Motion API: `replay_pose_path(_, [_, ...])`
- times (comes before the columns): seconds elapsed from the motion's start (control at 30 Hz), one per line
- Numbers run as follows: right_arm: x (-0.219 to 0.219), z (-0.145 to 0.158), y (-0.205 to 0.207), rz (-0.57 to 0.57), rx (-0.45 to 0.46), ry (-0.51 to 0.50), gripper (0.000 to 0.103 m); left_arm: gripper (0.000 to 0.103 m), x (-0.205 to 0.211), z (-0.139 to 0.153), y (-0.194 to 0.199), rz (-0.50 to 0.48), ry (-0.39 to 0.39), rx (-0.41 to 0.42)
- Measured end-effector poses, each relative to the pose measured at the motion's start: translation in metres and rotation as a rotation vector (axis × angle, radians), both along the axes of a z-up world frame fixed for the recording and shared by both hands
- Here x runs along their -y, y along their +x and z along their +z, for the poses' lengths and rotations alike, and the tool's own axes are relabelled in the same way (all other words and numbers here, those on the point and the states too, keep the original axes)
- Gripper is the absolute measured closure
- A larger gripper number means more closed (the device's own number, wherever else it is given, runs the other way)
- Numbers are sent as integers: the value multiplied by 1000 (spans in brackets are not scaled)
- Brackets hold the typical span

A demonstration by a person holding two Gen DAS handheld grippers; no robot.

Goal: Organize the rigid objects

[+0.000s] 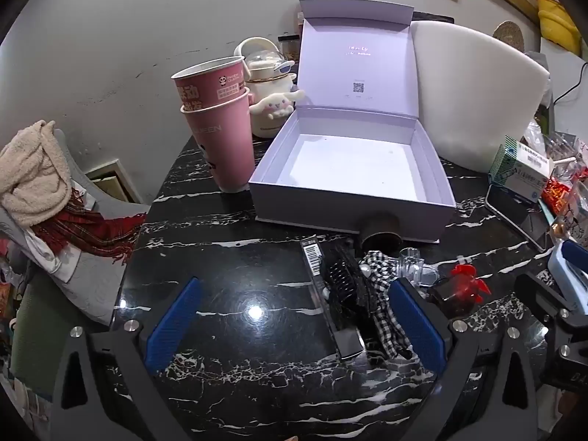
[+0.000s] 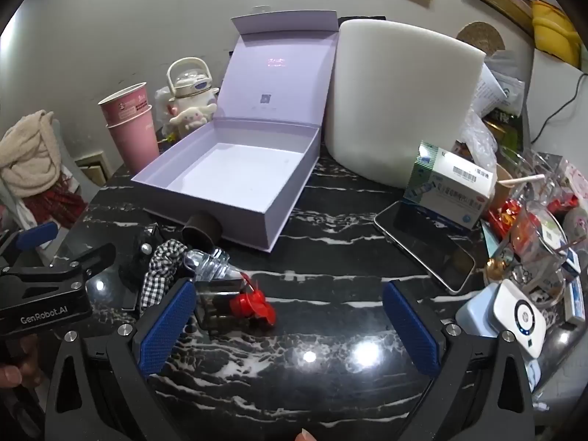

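left gripper (image 1: 294, 325) and right gripper (image 2: 288, 325) both low over the near edge of the black white-veined marble worktop (image 2: 330, 220), blue-padded fingers (image 1: 172, 325) spread wide, nothing between them on either side.

just ahead, a heap of small items near the worktop's middle: long black barcoded strip (image 1: 323, 286), black-and-white checked fabric scrunchie (image 2: 161, 268), clear plastic faceted piece (image 2: 209, 261), smoky see-through box with a red plastic clip (image 2: 257, 303) on it, dark brown round cap (image 2: 200, 229) leaning on the box front.

behind the heap, open pale lilac cardboard gift box (image 2: 228, 169), lid upright, inside bare; likely the destination. stacked pink paper cups (image 1: 220, 128) at its left, black smartphone (image 2: 426, 242) toward the right edge.

risks, judged: items overlap, so a grab may drag the soft scrunchie along with a rigid piece; the cap could roll; the clear piece looks slippery; wide fingers may knock neighbours; grippers sit close and could collide.
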State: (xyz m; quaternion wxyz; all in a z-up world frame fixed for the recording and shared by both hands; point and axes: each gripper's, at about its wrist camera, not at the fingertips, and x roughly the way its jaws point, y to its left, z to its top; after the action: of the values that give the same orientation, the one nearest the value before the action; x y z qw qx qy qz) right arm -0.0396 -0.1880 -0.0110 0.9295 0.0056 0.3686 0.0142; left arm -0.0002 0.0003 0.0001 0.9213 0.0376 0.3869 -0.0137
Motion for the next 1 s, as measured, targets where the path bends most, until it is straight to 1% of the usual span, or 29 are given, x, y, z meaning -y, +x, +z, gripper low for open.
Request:
replay_pose_path(0.13, [1, 0, -1, 0, 7, -12, 0, 0, -7, 1, -2, -7, -32, -8])
replay_pose_path(0.17, [1, 0, -1, 0, 6, -10, 0, 0, -7, 1, -6, 2, -22, -2])
replay_pose_path(0.2, [1, 0, -2, 0, 5, -8, 0, 0, -4, -1, -5, 4, -1, -13])
replay_pose_path(0.27, [2, 0, -2, -1, 2, -6, 0, 0, -2, -1, -4, 2, 1, -24])
replay_pose_path(0.43, [2, 0, -1, -3, -3, 1, 0, 0, -5, -1, -5, -31, -46, -17])
replay_pose_path(1.0, [4, 1, -5, -7, -3, 9, 0, 0, -7, 2, -7, -34, -41, -26])
